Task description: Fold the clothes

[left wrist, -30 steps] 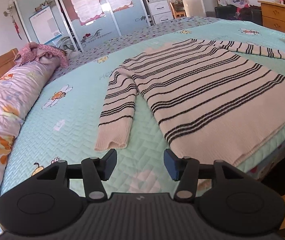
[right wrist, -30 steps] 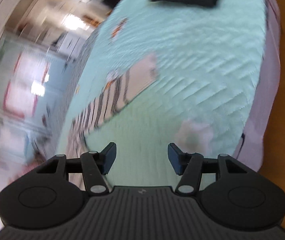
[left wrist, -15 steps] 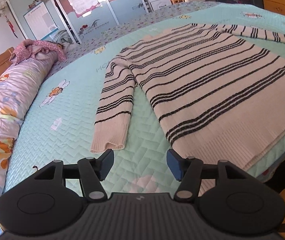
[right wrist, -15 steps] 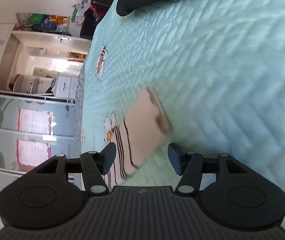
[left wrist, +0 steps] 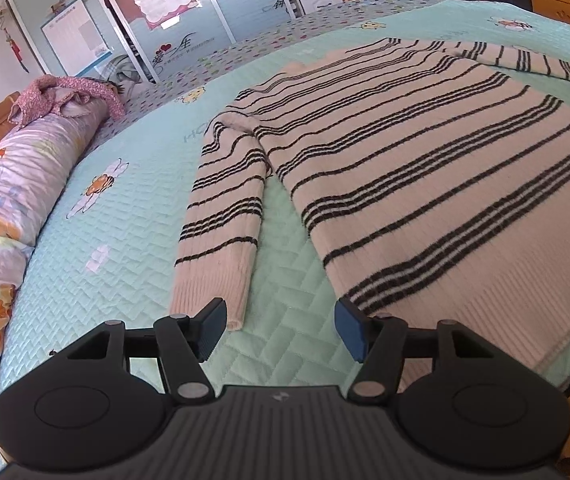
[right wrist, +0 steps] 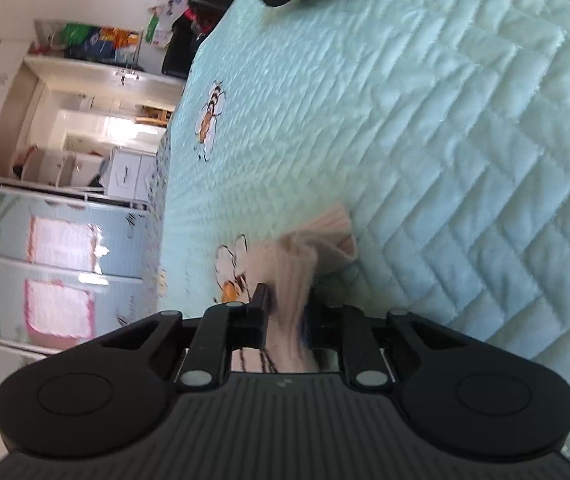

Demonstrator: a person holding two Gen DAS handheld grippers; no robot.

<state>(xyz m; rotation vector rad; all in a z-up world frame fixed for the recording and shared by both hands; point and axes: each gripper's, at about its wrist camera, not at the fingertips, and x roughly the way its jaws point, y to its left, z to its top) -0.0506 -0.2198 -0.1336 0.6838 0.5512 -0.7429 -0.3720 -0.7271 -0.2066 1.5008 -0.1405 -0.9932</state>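
Both grippers, left gripper and right gripper, were matte black: ribbed housing, round side discs, silver pivot screws, blue pads.

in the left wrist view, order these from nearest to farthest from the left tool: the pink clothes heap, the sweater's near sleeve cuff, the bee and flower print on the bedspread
1. sleeve cuff, just ahead of the left tool, by its left pad.
2. bee and flower print, farther up the bedspread, on the left.
3. pink clothes heap, far left, near the wardrobe.
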